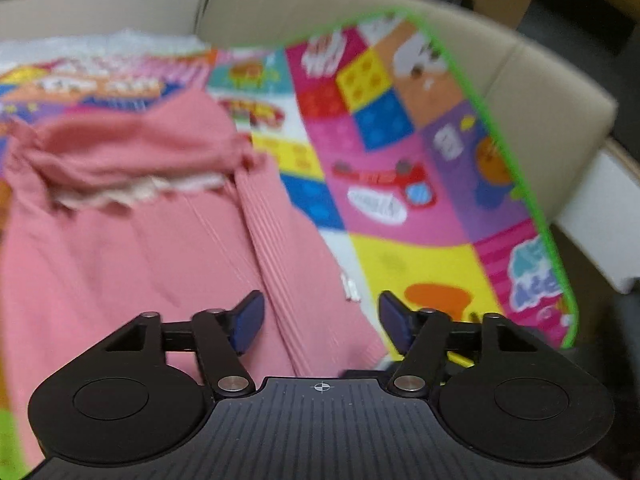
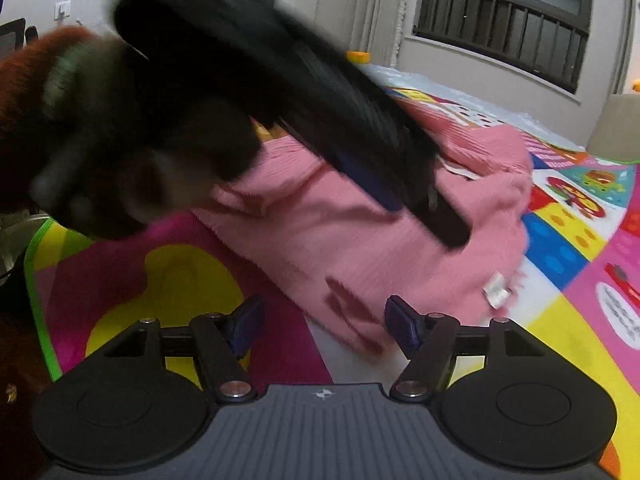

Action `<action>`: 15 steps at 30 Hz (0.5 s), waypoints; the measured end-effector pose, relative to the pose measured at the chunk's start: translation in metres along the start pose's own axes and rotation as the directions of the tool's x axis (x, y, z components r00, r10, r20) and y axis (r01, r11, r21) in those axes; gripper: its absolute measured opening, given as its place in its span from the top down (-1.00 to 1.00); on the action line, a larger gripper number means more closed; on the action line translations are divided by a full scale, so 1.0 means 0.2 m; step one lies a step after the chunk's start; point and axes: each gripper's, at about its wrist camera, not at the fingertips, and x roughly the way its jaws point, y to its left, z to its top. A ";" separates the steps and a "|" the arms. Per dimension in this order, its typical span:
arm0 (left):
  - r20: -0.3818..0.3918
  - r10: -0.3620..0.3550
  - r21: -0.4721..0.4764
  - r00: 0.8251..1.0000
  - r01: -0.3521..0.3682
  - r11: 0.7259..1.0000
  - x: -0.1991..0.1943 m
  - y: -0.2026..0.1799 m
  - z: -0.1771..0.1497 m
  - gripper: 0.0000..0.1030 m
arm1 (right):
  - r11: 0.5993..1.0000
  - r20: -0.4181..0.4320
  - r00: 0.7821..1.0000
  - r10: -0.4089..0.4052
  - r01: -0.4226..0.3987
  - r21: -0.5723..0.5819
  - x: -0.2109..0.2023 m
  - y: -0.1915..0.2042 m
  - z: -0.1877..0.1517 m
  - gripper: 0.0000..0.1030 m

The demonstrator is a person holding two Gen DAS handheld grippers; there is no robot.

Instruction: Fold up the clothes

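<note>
On glossy patchwork mat (image 1: 400, 248), ribbed pink knit garment (image 1: 160, 248) lies rumpled

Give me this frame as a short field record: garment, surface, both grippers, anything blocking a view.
garment: pink ribbed knit top, partly folded, white tag at its near edge
surface: multicoloured cartoon-print play mat with green trim, on a beige couch
left gripper: open, holds nothing, ribbed strip of the top between its fingers
right gripper: open, holds nothing, at the top's near edge
obstruction: blurred left gripper and hand fill the upper left of the right wrist view
</note>
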 end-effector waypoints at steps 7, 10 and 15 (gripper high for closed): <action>0.056 -0.024 -0.021 0.998 0.025 0.999 -0.02 -0.03 -0.02 0.91 | 0.981 0.001 0.989 -0.149 0.148 0.128 -0.22 -0.21 -0.11 -0.33; 0.103 0.031 0.005 0.994 -0.032 0.999 -0.13 -0.04 -0.03 0.91 | 0.954 0.030 0.980 -0.199 0.186 0.233 -0.29 -0.33 -0.11 -0.33; -0.023 0.153 -0.032 0.988 -0.153 0.988 -0.10 0.09 -0.18 0.90 | 0.916 0.118 0.969 -0.217 0.161 0.367 -0.22 -0.45 0.00 -0.66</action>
